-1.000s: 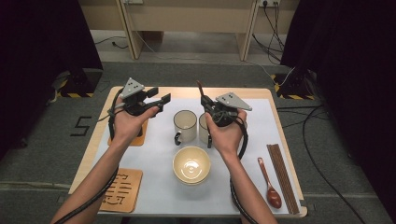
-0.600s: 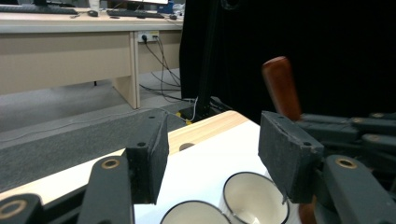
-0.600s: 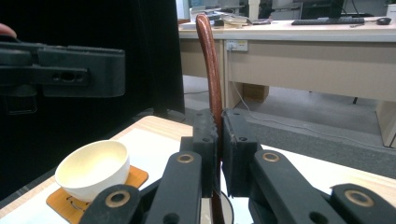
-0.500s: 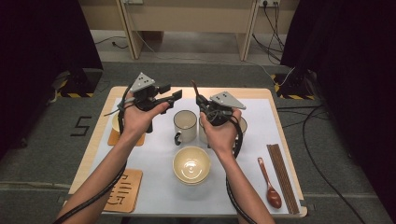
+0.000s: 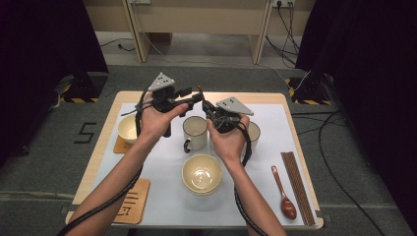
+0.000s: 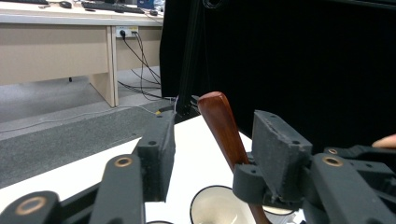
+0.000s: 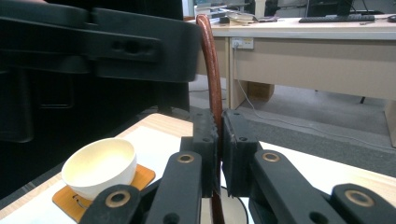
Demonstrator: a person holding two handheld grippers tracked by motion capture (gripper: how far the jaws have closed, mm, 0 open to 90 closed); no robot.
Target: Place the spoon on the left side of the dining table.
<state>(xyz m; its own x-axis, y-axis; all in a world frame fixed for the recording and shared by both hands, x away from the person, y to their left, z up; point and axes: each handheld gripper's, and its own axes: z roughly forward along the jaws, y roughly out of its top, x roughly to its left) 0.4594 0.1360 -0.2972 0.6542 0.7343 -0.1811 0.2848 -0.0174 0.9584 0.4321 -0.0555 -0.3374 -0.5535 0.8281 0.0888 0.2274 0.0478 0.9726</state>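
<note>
My right gripper (image 7: 217,140) is shut on the handle of a reddish-brown wooden spoon (image 7: 210,60), which stands upright above the table. My left gripper (image 6: 217,140) is open, with its two jaws on either side of the spoon's upper handle (image 6: 222,126), a gap on each side. In the high view both grippers meet above the table's far middle, left gripper (image 5: 196,97) beside right gripper (image 5: 206,105). A white mug (image 5: 195,132) stands just below them.
A cream bowl (image 5: 201,172) sits at the near middle of the white mat (image 5: 162,162). A small cup (image 5: 128,129) rests on a coaster at left, another cup (image 5: 253,132) behind my right hand. A second spoon (image 5: 282,194) and chopsticks (image 5: 297,187) lie at right, a wooden coaster (image 5: 132,200) near left.
My left gripper has moved right toward the right gripper, and its open jaws now straddle the spoon handle. The right gripper has shifted slightly left with the spoon.
</note>
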